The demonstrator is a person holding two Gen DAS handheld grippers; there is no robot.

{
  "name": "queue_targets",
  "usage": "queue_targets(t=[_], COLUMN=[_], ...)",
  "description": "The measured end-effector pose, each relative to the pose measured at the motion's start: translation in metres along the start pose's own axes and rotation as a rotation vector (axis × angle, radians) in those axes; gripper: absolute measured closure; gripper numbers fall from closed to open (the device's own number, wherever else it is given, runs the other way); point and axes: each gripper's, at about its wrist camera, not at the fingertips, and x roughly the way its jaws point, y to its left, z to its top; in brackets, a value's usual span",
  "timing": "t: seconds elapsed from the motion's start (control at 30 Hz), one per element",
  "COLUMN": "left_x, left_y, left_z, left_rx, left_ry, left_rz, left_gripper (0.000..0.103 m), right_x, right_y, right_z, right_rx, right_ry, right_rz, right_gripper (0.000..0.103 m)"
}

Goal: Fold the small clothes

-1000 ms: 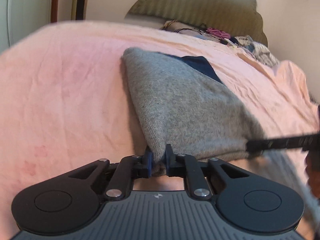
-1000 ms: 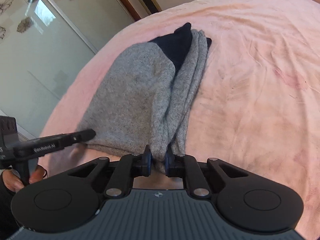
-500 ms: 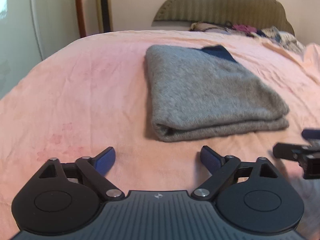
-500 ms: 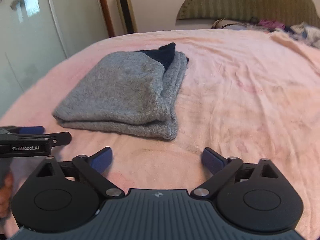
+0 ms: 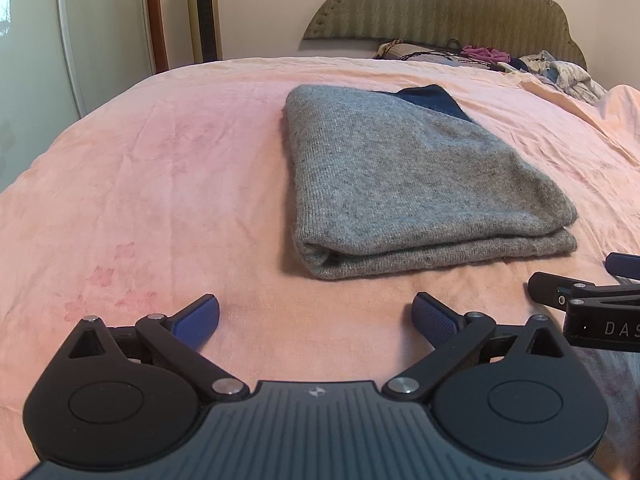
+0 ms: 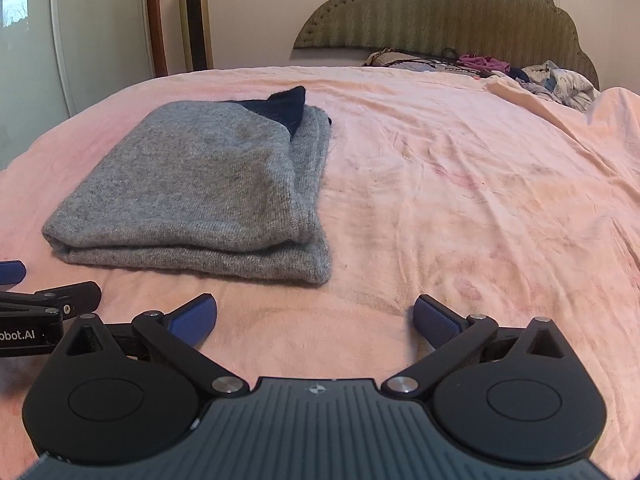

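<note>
So the grey sweater (image 5: 420,184) is sitting folded on the pink bedspread (image 5: 160,168), a bit of dark blue fabric (image 5: 434,98) poking out at its far end toward the headboard (image 5: 440,4). Its long axis runs from the foot of the bed up toward the headboard, and the short folded edge faces both grippers. The left gripper (image 5: 316,320) has just sprung wide open with nothing between its jaws; the sweater lies just ahead and slightly right of it. The right gripper (image 6: 316,320), also freshly opened and empty, has the sweater ahead and off to its left. Looks to me like the left one's better lined up for any next tidy-up.
</note>
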Motion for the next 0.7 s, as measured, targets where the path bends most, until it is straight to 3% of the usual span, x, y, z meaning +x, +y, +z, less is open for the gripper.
queue_targets(t=[0.5, 0.6, 0.7], left_x=[-0.002, -0.021, -0.034], left_y=[0.001, 0.001, 0.001], left_z=[-0.001, 0.0, 0.009], left_rx=[-0.004, 0.005, -0.007], left_ry=[-0.006, -0.085, -0.145], left_rz=[0.012, 0.021, -0.032], left_gripper=[0.0, 0.0, 0.0], right_x=[-0.001, -0.008, -0.02], right_y=[0.001, -0.007, -0.023], right_z=[0.0, 0.003, 0.016], right_rx=[-0.002, 0.031, 0.093], right_ry=[-0.001, -0.015, -0.05], right_rz=[0.004, 0.045, 0.12], right_gripper=[0.0, 0.0, 0.0])
